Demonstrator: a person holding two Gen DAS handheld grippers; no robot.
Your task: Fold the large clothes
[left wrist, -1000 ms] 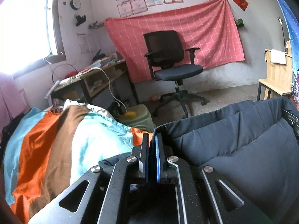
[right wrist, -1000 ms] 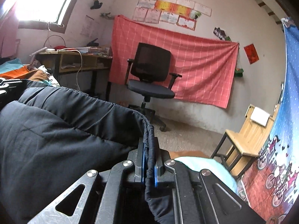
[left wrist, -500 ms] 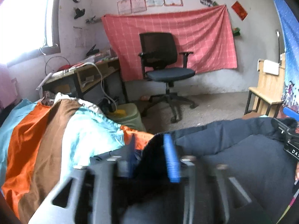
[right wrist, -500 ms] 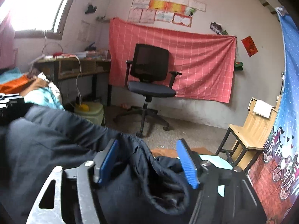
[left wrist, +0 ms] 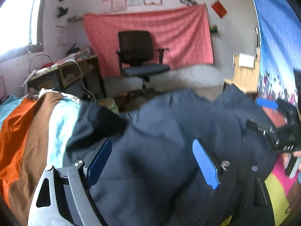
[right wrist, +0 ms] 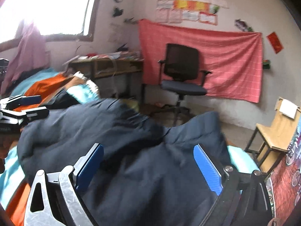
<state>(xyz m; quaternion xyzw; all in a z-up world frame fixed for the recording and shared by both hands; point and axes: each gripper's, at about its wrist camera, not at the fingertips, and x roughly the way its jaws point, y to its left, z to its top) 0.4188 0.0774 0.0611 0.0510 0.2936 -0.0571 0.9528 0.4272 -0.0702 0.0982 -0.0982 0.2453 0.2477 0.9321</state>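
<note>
A large dark navy padded garment (left wrist: 169, 131) lies bunched on the striped bed cover; it also shows in the right wrist view (right wrist: 116, 131). My left gripper (left wrist: 152, 160) is open, its blue pads wide apart just above the garment's left part. My right gripper (right wrist: 148, 165) is open too, above the garment's right part, holding nothing. The right gripper shows at the right edge of the left wrist view (left wrist: 278, 130). The left gripper shows at the left edge of the right wrist view (right wrist: 22, 109).
The bed cover (left wrist: 28, 131) has orange, brown and light blue stripes. Beyond the bed stand a black office chair (left wrist: 139, 60), a cluttered wooden desk (left wrist: 65, 75) and a small wooden chair (right wrist: 276, 128). A red cloth (right wrist: 216, 56) hangs on the far wall.
Both grippers were shut on the garment's edge a second ago. Both have opened wide and let it go, and the garment has dropped onto the bed.
</note>
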